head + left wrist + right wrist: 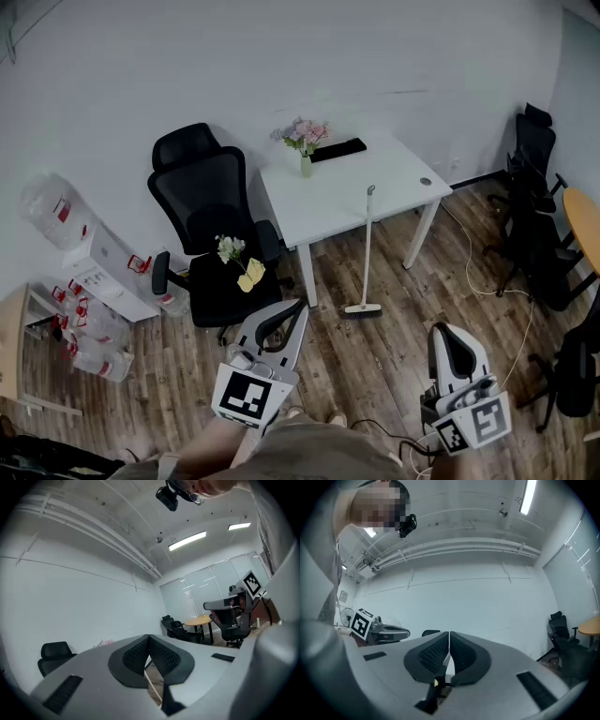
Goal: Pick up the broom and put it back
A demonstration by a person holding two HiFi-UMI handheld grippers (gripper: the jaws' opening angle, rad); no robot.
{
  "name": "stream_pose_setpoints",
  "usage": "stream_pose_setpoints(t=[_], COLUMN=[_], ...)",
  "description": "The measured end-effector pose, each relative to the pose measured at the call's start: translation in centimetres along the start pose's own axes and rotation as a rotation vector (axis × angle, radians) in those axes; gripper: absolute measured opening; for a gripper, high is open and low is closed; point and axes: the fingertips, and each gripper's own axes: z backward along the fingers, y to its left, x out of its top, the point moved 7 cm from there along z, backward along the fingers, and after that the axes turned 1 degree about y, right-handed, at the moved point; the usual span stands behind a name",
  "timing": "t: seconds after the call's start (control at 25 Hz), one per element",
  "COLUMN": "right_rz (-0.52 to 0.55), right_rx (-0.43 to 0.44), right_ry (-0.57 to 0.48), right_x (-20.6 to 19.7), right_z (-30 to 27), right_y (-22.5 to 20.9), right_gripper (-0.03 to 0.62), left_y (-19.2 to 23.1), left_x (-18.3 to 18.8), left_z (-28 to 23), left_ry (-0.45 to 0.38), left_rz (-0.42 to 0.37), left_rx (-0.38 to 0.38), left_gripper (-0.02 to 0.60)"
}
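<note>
The broom (366,253) has a white handle and a flat white head on the wooden floor. It stands upright, leaning against the front edge of the white table (394,183). My left gripper (298,306) is low in the head view, well short of the broom, with its jaws shut and nothing between them. My right gripper (451,330) is at the lower right, also shut and empty. In the left gripper view the pads (136,656) meet at the tip. The right gripper view shows its pads (464,656) closed together as well.
A black office chair (211,211) with yellow items and flowers on its seat stands left of the table. A flower vase (305,141) and a dark bar (339,149) sit on the table. Water bottles (52,211) lie at left. More chairs (534,206) and a cable (478,272) are at right.
</note>
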Motion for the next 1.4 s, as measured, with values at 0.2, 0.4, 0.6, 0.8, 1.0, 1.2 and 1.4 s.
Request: stream_pose_setpoints(t=[0.2, 0.4, 0.6, 0.8, 1.0, 1.2, 1.4], right_rz=[-0.016, -0.022, -0.040, -0.078, -0.077, -0.074, -0.061], right_rx=[-0.016, -0.004, 0.017, -0.016, -0.030, -0.031, -0.043], right_ry=[0.001, 0.004, -0.006, -0.047, -0.019, 0.006, 0.022], right_x=[-0.3, -0.7, -1.1, -1.1, -1.8, -3.0, -4.1], right_z=[-0.3, -0.4, -0.3, 0.2, 0.0, -2.0, -5.2], right_y=[-0.8, -1.3, -1.9, -3.0, -4.0, -4.7, -6.0], right_gripper=[0.032, 0.032, 0.032, 0.053, 0.187, 0.190, 0.190], left_y=[-0.1, -0.4, -0.9, -1.0, -0.2, 0.9, 2.7], left_x=[-0.1, -0.3, -0.5, -0.3, -0.8, -1.8, -3.4], left_z=[-0.3, -0.5, -1.0, -1.5, -2.2, -3.8, -6.5], left_ry=[0.008, 0.020, 0.031, 0.043, 0.050, 0.046, 0.050], left_rz=[0.005, 0.003, 0.007, 0.016, 0.007, 0.020, 0.026], left_rx=[0.007, 0.014, 0.017, 0.024, 0.036, 0.027, 0.013], left_gripper=[0.017, 0.017, 0.017, 0.017, 0.017, 0.017, 0.017])
